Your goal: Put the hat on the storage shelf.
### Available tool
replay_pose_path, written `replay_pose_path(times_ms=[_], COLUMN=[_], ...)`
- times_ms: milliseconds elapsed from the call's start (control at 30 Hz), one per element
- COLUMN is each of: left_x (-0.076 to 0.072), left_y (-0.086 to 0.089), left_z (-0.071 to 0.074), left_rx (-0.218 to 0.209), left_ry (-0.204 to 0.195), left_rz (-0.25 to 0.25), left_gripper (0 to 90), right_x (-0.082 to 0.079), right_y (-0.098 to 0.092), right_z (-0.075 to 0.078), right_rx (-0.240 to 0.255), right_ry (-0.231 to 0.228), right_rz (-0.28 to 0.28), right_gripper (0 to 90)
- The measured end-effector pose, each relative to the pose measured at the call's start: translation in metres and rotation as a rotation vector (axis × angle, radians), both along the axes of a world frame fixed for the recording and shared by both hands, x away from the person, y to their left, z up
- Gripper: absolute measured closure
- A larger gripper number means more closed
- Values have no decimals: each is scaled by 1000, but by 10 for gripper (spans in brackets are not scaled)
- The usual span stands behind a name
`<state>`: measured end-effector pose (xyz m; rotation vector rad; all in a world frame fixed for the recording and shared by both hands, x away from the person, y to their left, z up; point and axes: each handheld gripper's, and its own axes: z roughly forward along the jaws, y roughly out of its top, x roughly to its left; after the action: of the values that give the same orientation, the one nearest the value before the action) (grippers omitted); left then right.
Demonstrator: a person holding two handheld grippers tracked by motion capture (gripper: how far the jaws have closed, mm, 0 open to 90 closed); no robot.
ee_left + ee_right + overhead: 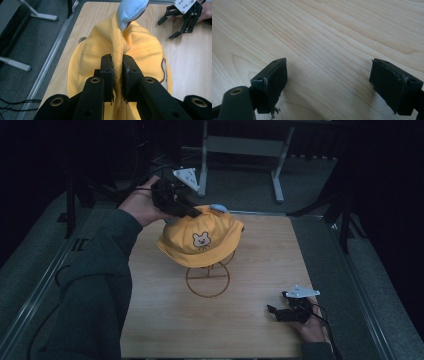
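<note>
A yellow hat (200, 237) with a bear face on its front sits on a brown wire stand (207, 280) at the middle of the wooden table (250, 325). A light blue ear (218, 208) sticks up at its far side. My left gripper (197, 212) reaches in from the far left and is shut on a raised fold of the yellow hat (140, 47) just below the blue ear (131, 10), as the left gripper (117, 58) shows in its own view. My right gripper (274, 312) rests near the table's front right, open over bare wood (328, 75).
The stand's round wire base rests on the table in front of the hat. Grey carpet and metal rails (55, 265) flank the table. A grey desk frame (277, 175) stands behind it. The right gripper (175, 25) also appears beyond the hat.
</note>
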<state>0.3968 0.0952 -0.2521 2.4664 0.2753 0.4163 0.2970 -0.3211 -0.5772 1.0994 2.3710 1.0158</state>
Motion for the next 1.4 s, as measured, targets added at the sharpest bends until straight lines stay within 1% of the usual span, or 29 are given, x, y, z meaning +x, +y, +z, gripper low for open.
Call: replay_pose_path(times_ms=[67, 167, 233, 333, 400, 467, 567, 600, 700, 800, 933, 967, 1100, 1133, 1167, 1200, 1233, 1300, 1367, 1400], left_x=[1, 4, 5, 7, 8, 8, 9, 10, 11, 11, 11, 11, 11, 11, 12, 12, 12, 13, 13, 14], left_y=[-2, -13, -17, -20, -26, -27, -32, -35, -38, -40, -40, -40, -40, -40, -40, -40, -40, -40, -40, -39], left_z=[-2, -10, -13, -16, -19, -21, -24, -27, -32, -37, -41, -44, -45, -44, -42, -42, -42, -42, -42, -42], left_rx=[-2, 17, 21, 19, 4, 2, 0, 10, 20, 21, 25, 30, 20, -2, -11, -11, -24, -28, -21, -22], left_ry=[2, 6, 8, 6, 8, 12, 13, 11, 14, 25, 29, 30, 25, 24, 20, 20, 16, 18, 26, 41], left_rz=[1, -1, -1, -4, -2, -4, -6, -6, -7, -12, -13, -6, -2, 1, 1, 1, 5, 6, 13, 17], left_gripper=[799, 774, 771, 767, 767, 766, 764, 761, 755, 746, 736, 703, 696, 695, 693, 690, 683, 657, 598, 561], right_x=[0, 0, 0, 0, 0, 0, 0, 0, 0, 0, 0, 0, 0, 0, 0, 0, 0, 0, 0, 0], right_y=[0, 0, 0, 0, 0, 0, 0, 0, 0, 0, 0, 0, 0, 0, 0, 0, 0, 0, 0, 0], right_z=[0, 0, 0, 0, 0, 0, 0, 0, 0, 0, 0, 0, 0, 0, 0, 0, 0, 0, 0, 0], right_rx=[0, 1, 1, 0, 1, 1, 1, 1, 1, 2, 3, 3, 3, 3, 3, 3, 2, 3, 3, 3], right_ry=[0, -1, -1, 0, -1, -1, -1, -1, -1, -3, -3, -4, -4, -3, -3, -3, -3, -3, -3, -4], right_rz=[0, 0, 1, 1, 0, 0, 0, 1, 1, 1, 0, 1, 0, 0, 0, 0, 1, 1, 0, 0], right_gripper=[146, 146, 146, 146, 146, 146, 146, 145, 146, 146, 146, 146, 145, 146, 146, 146, 145, 146, 146, 146])
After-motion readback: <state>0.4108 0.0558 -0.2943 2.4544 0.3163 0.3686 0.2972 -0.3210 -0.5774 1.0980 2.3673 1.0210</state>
